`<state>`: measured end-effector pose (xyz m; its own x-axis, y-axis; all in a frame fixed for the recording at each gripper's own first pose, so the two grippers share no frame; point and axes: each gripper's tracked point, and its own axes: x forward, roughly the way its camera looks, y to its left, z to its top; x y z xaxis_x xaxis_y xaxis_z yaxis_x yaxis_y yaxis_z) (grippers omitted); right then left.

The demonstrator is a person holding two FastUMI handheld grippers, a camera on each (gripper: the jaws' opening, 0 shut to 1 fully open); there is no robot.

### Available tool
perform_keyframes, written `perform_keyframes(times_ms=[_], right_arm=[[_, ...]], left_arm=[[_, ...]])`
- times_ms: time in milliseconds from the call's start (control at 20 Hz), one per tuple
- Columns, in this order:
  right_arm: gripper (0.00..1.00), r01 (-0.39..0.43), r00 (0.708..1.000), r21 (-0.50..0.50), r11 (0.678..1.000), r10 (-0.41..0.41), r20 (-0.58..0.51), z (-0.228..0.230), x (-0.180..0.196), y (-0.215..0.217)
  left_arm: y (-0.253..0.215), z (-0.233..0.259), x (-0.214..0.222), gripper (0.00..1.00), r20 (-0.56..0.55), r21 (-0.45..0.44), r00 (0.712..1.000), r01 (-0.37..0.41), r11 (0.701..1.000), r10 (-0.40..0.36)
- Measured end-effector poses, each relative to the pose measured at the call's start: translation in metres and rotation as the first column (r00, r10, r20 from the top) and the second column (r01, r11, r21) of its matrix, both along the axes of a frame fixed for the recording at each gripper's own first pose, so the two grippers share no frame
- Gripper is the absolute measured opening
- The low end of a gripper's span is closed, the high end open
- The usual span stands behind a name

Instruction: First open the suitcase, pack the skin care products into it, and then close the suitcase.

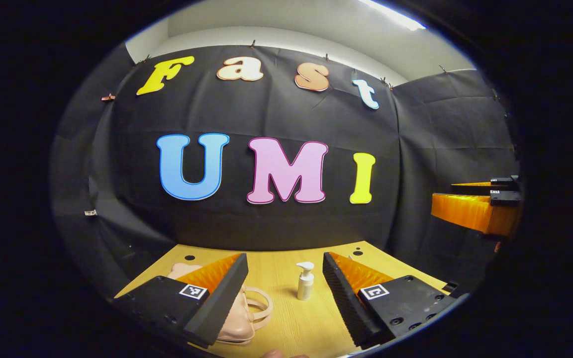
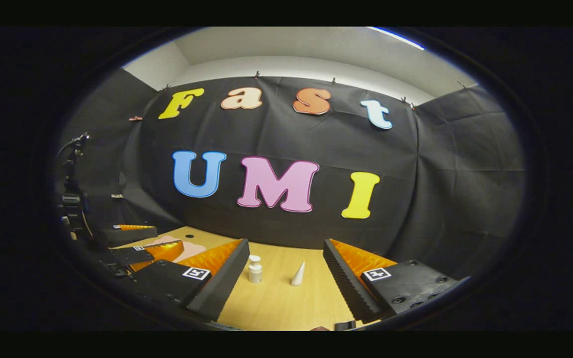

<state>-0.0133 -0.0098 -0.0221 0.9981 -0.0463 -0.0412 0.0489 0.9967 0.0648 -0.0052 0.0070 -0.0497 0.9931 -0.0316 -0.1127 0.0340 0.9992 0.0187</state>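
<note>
In the left gripper view a pale pink suitcase [image 1: 240, 314] lies shut on the wooden table [image 1: 286, 323], partly behind the left finger of my left gripper [image 1: 284, 258]. That gripper is open and holds nothing. A white pump bottle [image 1: 305, 281] stands upright between and beyond its fingers. In the right gripper view my right gripper [image 2: 285, 243] is open and holds nothing, above the table [image 2: 276, 303]. Ahead of it stand the white bottle [image 2: 254, 269] and a small white cone-shaped item [image 2: 298, 274]. The pink suitcase [image 2: 189, 247] peeks out at the left, behind the left gripper [image 2: 169, 237].
The right gripper [image 1: 444, 198] hovers at the right edge of the left gripper view, off the table's side. A dark stand with cables [image 2: 70, 191] rises at the far left. The table has small round holes [image 1: 189, 257] near its back edge.
</note>
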Motion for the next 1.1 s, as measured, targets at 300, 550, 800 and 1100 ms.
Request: perform_keyframes(times_ms=[300,550,800,1100], right_arm=[[0.95,0.003,1.000,-0.001,1.000,-0.003,-0.002,-0.002,0.003,0.000],[0.95,-0.002,1.000,0.001,1.000,0.002,0.004,-0.001,0.005,0.002],[0.90,-0.016,1.000,-0.006,1.000,0.016,0.000,-0.009,0.003,0.001],[0.84,-0.010,1.000,-0.039,0.999,0.010,-0.004,-0.021,0.016,-0.037]], left_arm=[[0.008,-0.002,0.000,0.96,0.012,0.017,1.000,-0.001,1.000,0.001],[0.011,-0.037,0.011,0.96,-0.062,0.012,0.998,-0.001,1.000,0.002],[0.001,-0.095,0.035,0.96,-0.180,0.027,0.983,0.048,0.998,-0.042],[0.022,-0.170,0.086,0.96,-0.411,0.043,0.909,-0.049,0.998,0.062]])
